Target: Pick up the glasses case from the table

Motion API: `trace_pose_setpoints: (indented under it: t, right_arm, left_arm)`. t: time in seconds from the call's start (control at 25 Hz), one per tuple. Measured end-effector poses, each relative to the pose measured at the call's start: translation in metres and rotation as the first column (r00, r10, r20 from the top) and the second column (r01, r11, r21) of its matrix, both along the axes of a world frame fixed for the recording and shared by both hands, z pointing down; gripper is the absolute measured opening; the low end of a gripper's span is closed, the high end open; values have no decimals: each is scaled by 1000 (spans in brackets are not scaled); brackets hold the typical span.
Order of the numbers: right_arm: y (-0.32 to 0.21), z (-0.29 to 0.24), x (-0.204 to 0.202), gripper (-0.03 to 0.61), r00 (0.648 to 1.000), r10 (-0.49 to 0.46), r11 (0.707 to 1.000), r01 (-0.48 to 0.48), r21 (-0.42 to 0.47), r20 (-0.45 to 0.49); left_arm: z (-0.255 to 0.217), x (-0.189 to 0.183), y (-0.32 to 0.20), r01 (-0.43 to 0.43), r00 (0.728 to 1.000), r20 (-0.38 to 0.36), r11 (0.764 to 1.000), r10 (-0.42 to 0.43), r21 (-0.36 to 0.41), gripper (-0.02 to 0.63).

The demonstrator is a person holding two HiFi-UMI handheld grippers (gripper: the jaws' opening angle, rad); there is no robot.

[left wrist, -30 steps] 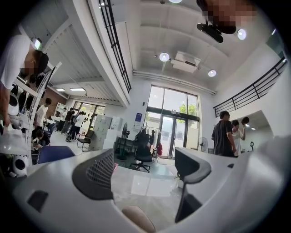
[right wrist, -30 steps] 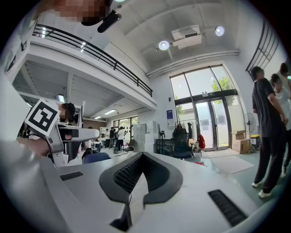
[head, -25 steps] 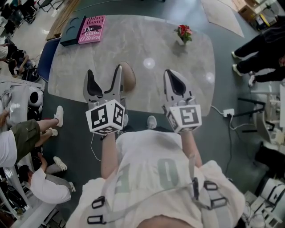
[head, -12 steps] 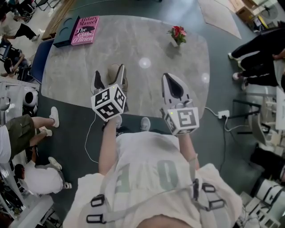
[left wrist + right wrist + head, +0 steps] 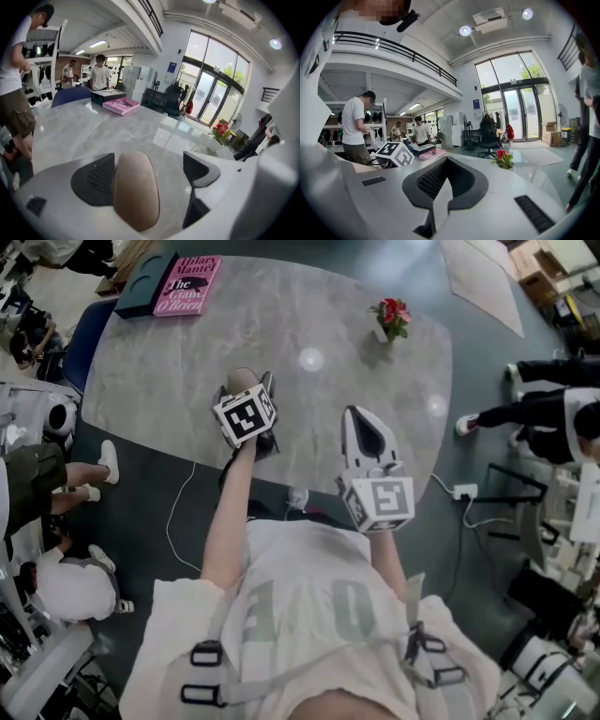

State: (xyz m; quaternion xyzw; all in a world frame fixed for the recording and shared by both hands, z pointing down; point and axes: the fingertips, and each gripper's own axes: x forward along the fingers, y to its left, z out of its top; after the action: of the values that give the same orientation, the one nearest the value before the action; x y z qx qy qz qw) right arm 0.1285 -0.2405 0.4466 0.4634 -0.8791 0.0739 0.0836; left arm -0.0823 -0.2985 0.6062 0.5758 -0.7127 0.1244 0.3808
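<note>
Pink book (image 5: 187, 285) lies flat at the far left, cover up, with a dark blue box (image 5: 142, 282) just beside its left edge. Far right, potted red flowers (image 5: 391, 315) stand upright, well apart from the book. On the dark floor (image 5: 487, 559) there's a white power strip (image 5: 464, 491). A bystander in olive shorts (image 5: 42, 493) is at left, another in black trousers (image 5: 539, 409) at right.

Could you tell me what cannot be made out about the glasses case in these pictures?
Head view: most of the case is hidden under the left gripper and its cube.
Left gripper view: the case's near end is hidden by the gripper's body; whether the left pad touches it is unclear.
Right gripper view: the case is out of sight behind the cube and the shut right gripper.
</note>
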Motion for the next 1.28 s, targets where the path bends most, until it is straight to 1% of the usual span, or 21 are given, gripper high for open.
trace_pose_setpoints:
  t: [0.2, 0.36, 0.44, 0.56, 0.64, 0.68, 0.8, 0.92, 0.96, 1.16, 1.28]
  right_arm:
    - [-14, 9, 3, -2, 1000, 16, 999, -16, -49, -2]
    - [-22, 18, 0, -2, 999, -21, 998, 23, -65, 28]
    - [-25, 20, -3, -2, 999, -30, 997, 32, -72, 30]
    - [-26, 23, -6, -2, 999, -39, 996, 41, -85, 28]
    - [-27, 25, -7, -2, 999, -39, 995, 42, -94, 27]
    - [-28, 26, -7, -2, 999, -39, 994, 41, -98, 27]
    - [-30, 30, -8, -2, 999, -40, 993, 44, -112, 34]
    - [-30, 31, -11, -2, 998, -44, 992, 48, -119, 36]
    - [-31, 30, -13, -2, 998, -45, 992, 49, -119, 35]
    - [-30, 28, -26, -2, 997, -64, 992, 68, -109, 39]
    - [-30, 28, -27, -2, 997, -66, 992, 70, -106, 38]
  left_arm:
    - [26, -5, -6, 8, 1000, -29, 994, -11, -108, 434]
    - [59, 2, -3, 2, 999, -45, 975, -12, -221, 434]
    - [74, 8, -1, 8, 998, -54, 968, -23, -252, 434]
    - [84, 7, 2, 19, 997, -62, 963, -37, -270, 434]
    - [83, -2, -1, 15, 999, -37, 962, -27, -274, 434]
    - [84, -3, -3, 4, 999, -40, 959, -16, -282, 434]
    - [91, 1, -4, -38, 997, -73, 946, 15, -323, 434]
    - [98, 9, 2, -31, 994, -110, 927, -11, -373, 434]
    - [100, 10, 3, -27, 994, -112, 923, -17, -383, 434]
    - [106, 6, 4, 15, 999, -40, 920, -34, -392, 434]
    - [106, 5, 3, 17, 999, -20, 929, -26, -369, 434]
